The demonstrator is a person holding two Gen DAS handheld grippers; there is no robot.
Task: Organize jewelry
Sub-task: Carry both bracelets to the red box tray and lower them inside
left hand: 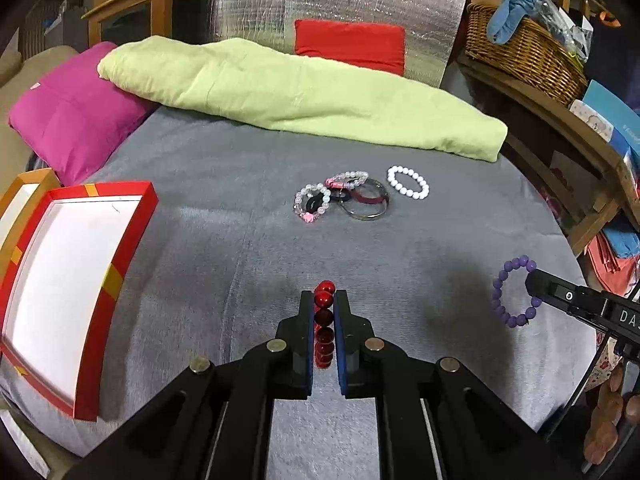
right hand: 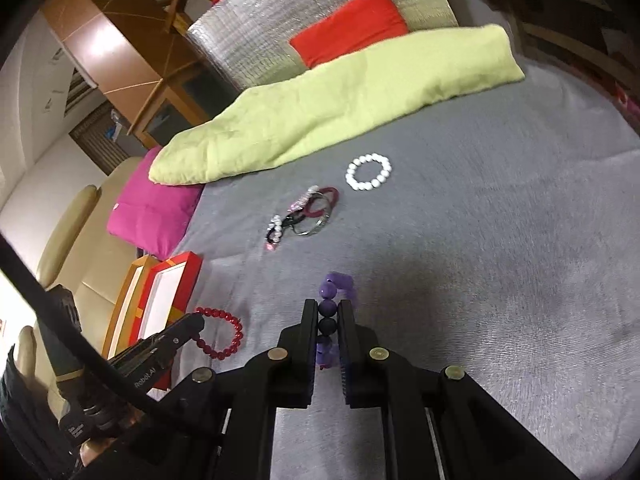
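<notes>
My left gripper [left hand: 324,300] is shut on a red bead bracelet [left hand: 324,322], held edge-on above the grey bed cover; the right wrist view shows that bracelet [right hand: 224,334] hanging from the left gripper [right hand: 196,322]. My right gripper [right hand: 329,308] is shut on a purple bead bracelet [right hand: 329,312]; the purple bracelet [left hand: 514,292] dangles from the right gripper [left hand: 534,280] at the right of the left wrist view. A white bead bracelet [left hand: 407,182] [right hand: 368,172] lies further back. A pile of bangles and bead bracelets [left hand: 340,196] [right hand: 302,212] lies left of it. A red-rimmed box [left hand: 132,240] [right hand: 188,280] with a white inside sits at the left.
A light green folded blanket [left hand: 300,96] and a pink pillow [left hand: 72,108] lie across the back of the bed. An orange-rimmed lid [left hand: 24,184] stands beside the red box. A wicker basket [left hand: 524,52] rests on a wooden shelf at the right. A beige sofa [right hand: 68,224] stands beyond the left edge.
</notes>
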